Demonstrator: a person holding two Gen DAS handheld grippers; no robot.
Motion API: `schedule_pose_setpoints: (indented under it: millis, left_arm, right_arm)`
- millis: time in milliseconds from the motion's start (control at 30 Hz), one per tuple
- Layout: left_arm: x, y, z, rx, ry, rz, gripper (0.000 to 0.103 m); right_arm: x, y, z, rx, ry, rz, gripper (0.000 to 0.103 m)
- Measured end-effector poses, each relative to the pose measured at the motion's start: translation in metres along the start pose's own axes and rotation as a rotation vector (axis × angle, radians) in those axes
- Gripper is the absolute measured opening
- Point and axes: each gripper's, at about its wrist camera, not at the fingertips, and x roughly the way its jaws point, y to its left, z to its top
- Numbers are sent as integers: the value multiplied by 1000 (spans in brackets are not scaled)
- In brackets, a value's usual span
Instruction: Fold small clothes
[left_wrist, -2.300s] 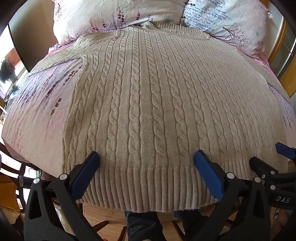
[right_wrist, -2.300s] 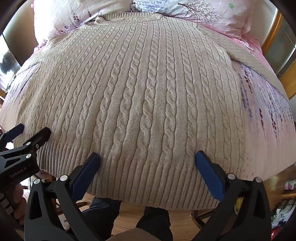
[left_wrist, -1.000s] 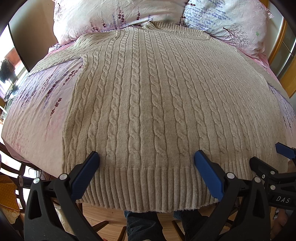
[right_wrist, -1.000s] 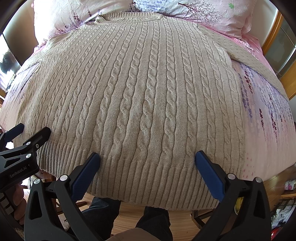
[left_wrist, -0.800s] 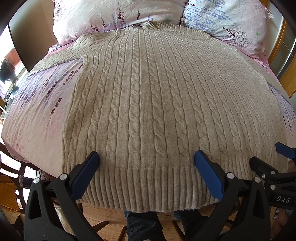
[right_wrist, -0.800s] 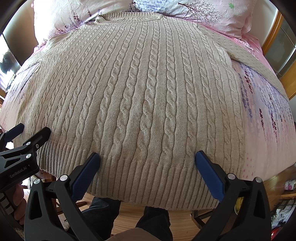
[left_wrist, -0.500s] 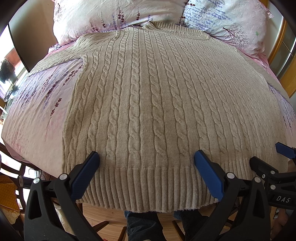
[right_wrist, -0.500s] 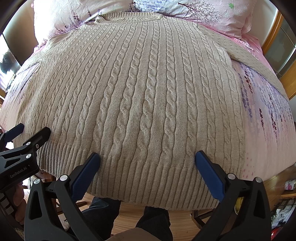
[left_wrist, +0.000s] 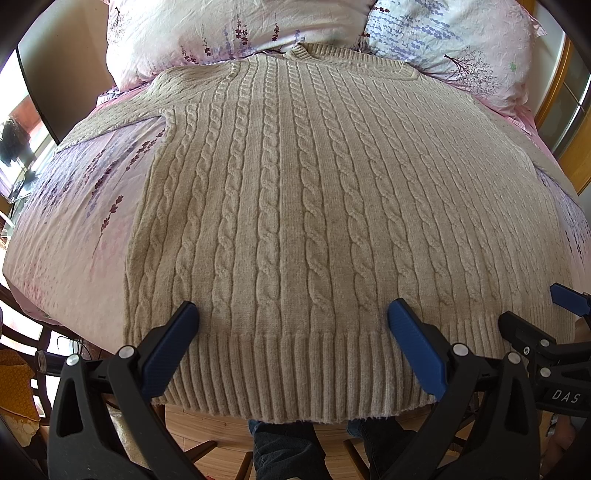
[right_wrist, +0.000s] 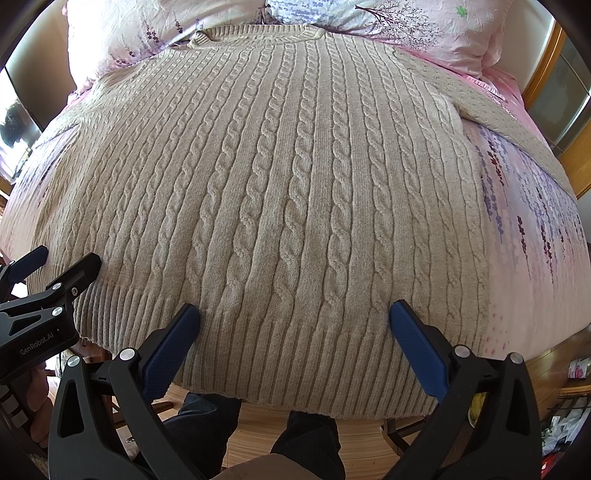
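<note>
Lying flat lengthwise, sweater collar pointing toward pillows on floral bedsheet; both grippers gaping wide over hem.

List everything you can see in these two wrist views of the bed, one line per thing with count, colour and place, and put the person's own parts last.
Sweater: one, beige cable-knit, spread flat on the bed, ribbed hem nearest the cameras, collar at the pillows.
Pillows: two, pale pink and white with purple floral print, at the far end behind the collar.
Bedsheet: one, pink with lavender sprigs, under the sweater.
Floor: wooden, light brown, below the bed edge.
Left gripper: one, black with blue pads, open over the hem.
Right gripper: one, black with blue pads, open over the hem.
Person's legs: dark trousers, below the hem.
</note>
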Motion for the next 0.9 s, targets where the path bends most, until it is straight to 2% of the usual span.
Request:
schedule_pose_setpoints:
  millis: [333,633,900]
  left_arm:
    - [0,0,0,0,1,0,101]
    - [1,0,2,4,20,-2,101]
    - [7,-1,10,21,72,-11,101]
  right_arm:
    - [0,0,0,-2,6,0,102]
    - [6,3,7,-19,53,5,102]
    - [7,3,14,-57,62,19,102]
